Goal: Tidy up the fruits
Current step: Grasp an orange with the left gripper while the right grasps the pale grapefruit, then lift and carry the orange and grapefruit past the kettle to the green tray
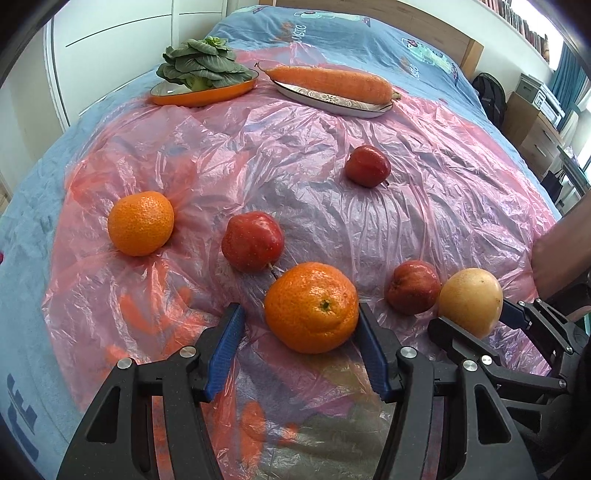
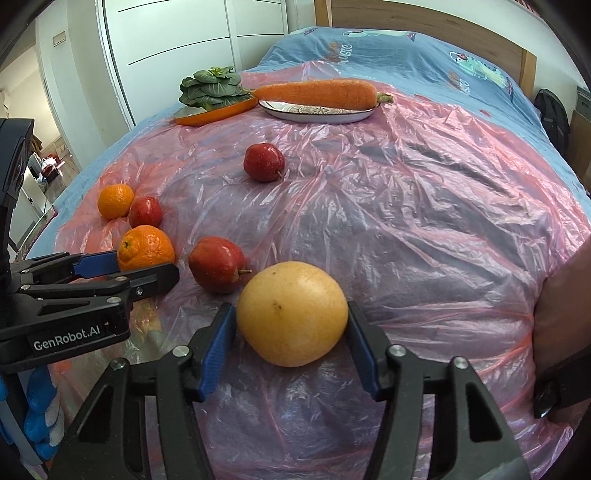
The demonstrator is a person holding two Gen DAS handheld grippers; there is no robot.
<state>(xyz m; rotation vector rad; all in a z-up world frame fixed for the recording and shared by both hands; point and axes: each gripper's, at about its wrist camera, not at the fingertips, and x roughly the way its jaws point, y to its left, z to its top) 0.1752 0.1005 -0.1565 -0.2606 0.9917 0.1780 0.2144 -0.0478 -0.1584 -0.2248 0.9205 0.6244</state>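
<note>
My left gripper (image 1: 301, 325) brackets the near orange (image 1: 311, 307), jaws apart: the right pad touches or nearly touches the rind, the left pad stands clear with a gap. My right gripper (image 2: 291, 328) frames the yellow grapefruit (image 2: 291, 313), both pads at or just off the skin; I cannot tell whether they press yet.

Handling, as I judge it: the orange is firm, its pebbled rind grips well, light. Take it across the equator, stem scar up. The grapefruit is heavier and smoother and fills the jaw span, so hold at the widest girth; little margin for slip.

Both rest on crinkled pink plastic sheet (image 1: 295, 147) over a soft blue bedspread (image 1: 332, 33); the fruit could roll on the slick film.

From the orange: a red apple (image 1: 253, 242) at 11 o'clock, nearly touching; another apple (image 1: 413, 287) at 3 o'clock, just beside the grapefruit. A second orange (image 1: 140, 223) sits at 10 o'clock, a third apple (image 1: 367, 166) at 1 o'clock, well apart.

Open sheet lies toward 12 o'clock, before the plate with the carrot (image 1: 332, 83) and the dish of greens (image 1: 201, 64).
</note>
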